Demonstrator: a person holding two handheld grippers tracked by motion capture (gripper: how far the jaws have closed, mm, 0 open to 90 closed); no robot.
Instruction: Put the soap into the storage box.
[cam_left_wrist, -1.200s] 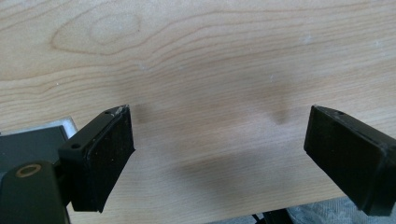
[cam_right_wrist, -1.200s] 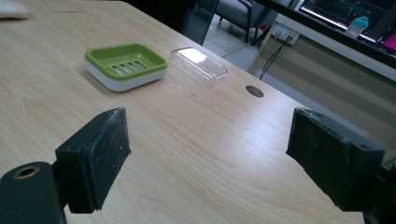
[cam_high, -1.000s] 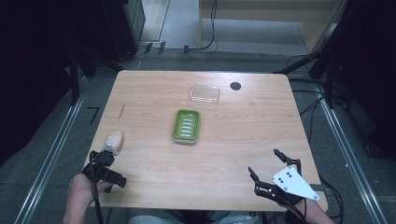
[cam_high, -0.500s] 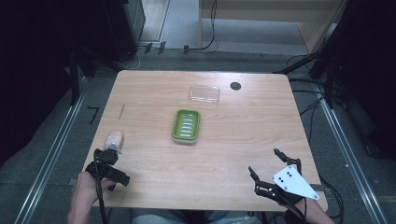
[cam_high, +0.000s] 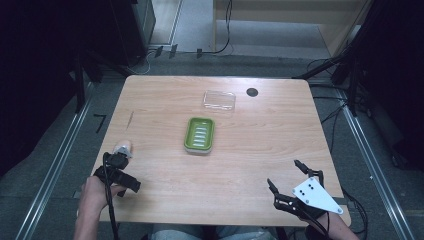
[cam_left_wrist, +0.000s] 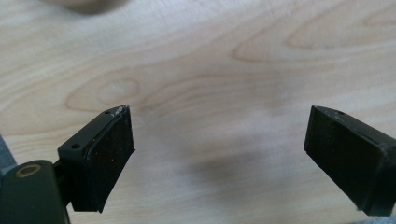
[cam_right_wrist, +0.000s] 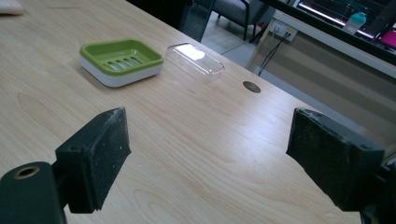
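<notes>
Pale, grain-streaked wood makes up the table (cam_high: 165, 100), smooth and matte with rounded corners. Nearest, at its front edge, the left gripper (cam_left_wrist: 219, 154) points down at bare wood, its blocky black rubber jaws standing wide apart with nothing between them; in the high view it sits at the front left corner (cam_high: 120, 172), just beside a small pale rounded object (cam_high: 123, 147) too blurred to identify. At the front right, the right gripper (cam_right_wrist: 208, 158) also has its jaws spread apart and empty, with a flat grey three-cornered plate (cam_high: 317, 195) on top. Farther on, mid-table, sits the green soap dish (cam_right_wrist: 120, 56), a rounded rectangle with a slotted insert over a white base. Just beyond it lies a clear plastic lid (cam_right_wrist: 195, 60), glossy and domed, apart from the dish. Farthest, a small dark round hole (cam_right_wrist: 252, 87) marks the tabletop.
</notes>
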